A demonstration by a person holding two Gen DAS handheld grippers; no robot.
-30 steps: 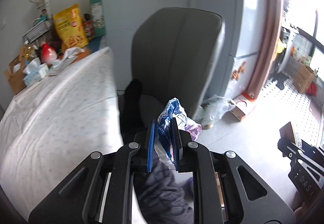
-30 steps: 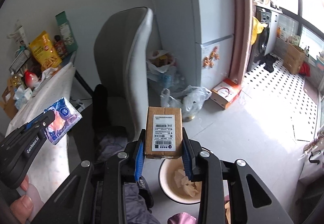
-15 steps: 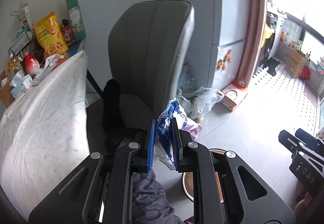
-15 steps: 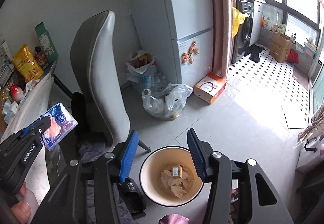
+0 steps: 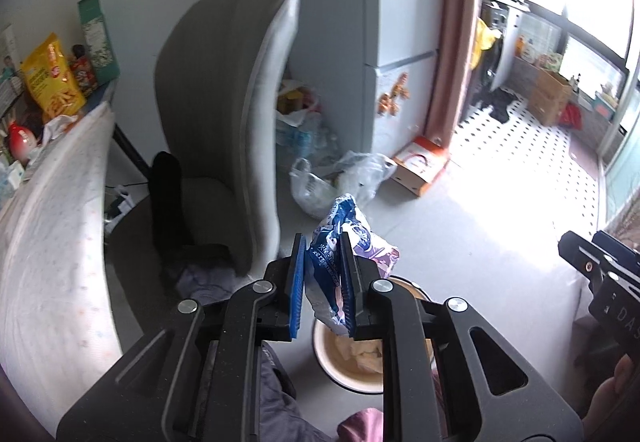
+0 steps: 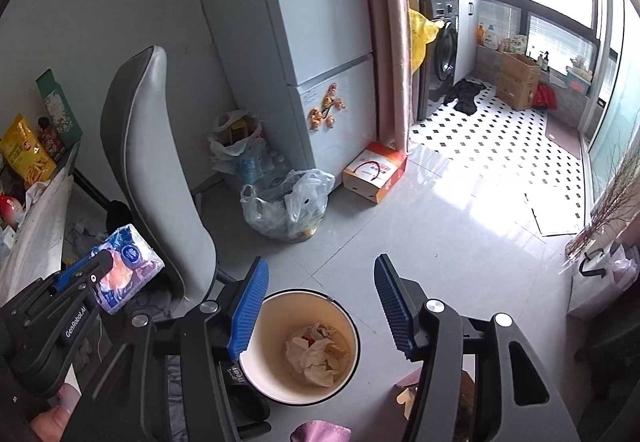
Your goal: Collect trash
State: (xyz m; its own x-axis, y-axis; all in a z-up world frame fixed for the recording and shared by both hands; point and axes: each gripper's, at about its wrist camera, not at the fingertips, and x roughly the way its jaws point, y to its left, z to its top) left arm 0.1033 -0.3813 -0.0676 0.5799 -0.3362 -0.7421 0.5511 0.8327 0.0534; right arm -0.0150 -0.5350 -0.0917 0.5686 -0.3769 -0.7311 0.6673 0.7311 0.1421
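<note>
One crumpled blue and purple wrapper (image 5: 344,242) is gripped between the blue pads of the left claw (image 5: 322,282), whose jaws are just beginning to ease apart; the wrapper is held in the air above the near rim of the round cream bin (image 6: 352,338) on the grey floor. Crumpled tissues (image 6: 314,352) are seen lying at the bottom of that bin. The right claw (image 6: 320,306) is held over the bin with its jaws spreading wide and nothing between them. A grey chair (image 6: 160,182) is seen just behind the bin, with a clear plastic bag of rubbish (image 6: 288,202) and an orange and white carton (image 6: 374,172) farther back near the refrigerator (image 6: 312,22). A cloth-covered tabletop (image 5: 48,242) lies at the left.
</note>
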